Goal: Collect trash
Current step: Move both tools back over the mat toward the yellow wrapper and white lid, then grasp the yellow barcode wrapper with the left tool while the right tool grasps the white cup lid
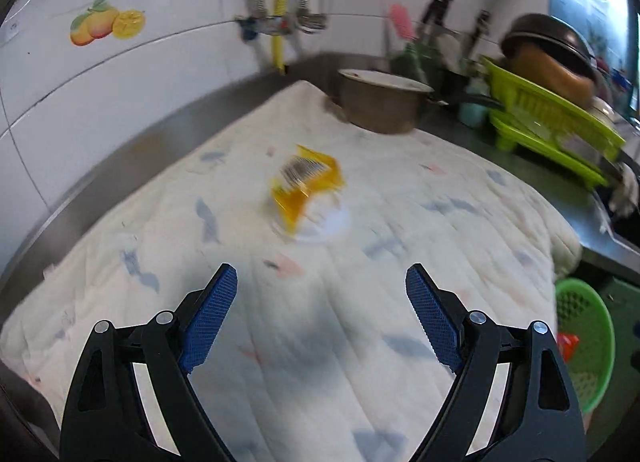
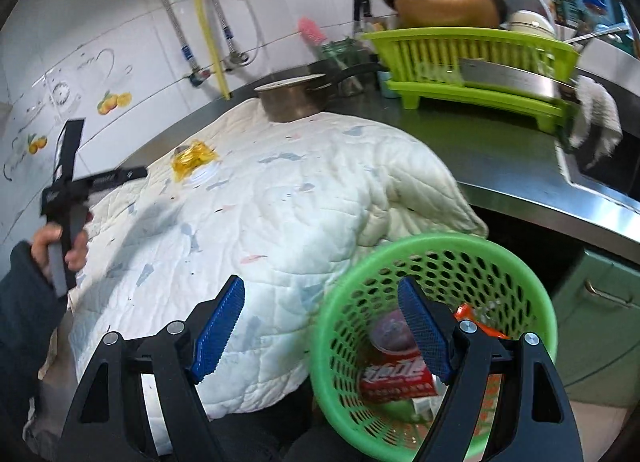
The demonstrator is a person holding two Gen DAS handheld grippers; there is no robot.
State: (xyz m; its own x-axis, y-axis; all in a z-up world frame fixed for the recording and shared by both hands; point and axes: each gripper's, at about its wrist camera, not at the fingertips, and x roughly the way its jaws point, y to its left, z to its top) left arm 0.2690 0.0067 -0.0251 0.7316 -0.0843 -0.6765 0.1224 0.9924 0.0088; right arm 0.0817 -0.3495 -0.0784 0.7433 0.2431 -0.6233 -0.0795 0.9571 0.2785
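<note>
Quilted cloth (image 1: 304, 302), white with faint blue and pink marks, covers a steel counter (image 2: 500, 166) below a white tiled wall (image 1: 132, 78) with fruit stickers. A yellow wrapper (image 1: 306, 186) lies on a small white lid near the cloth's middle, apart from both tools. The left tool (image 1: 322, 302) hangs over the cloth, jaws spread and empty. The right tool (image 2: 322, 314) is also spread and empty, above a green basket (image 2: 516, 266) holding a red packet (image 2: 394, 378). A pot (image 2: 296, 100) and a green dish rack (image 2: 472, 62) sit behind.
</note>
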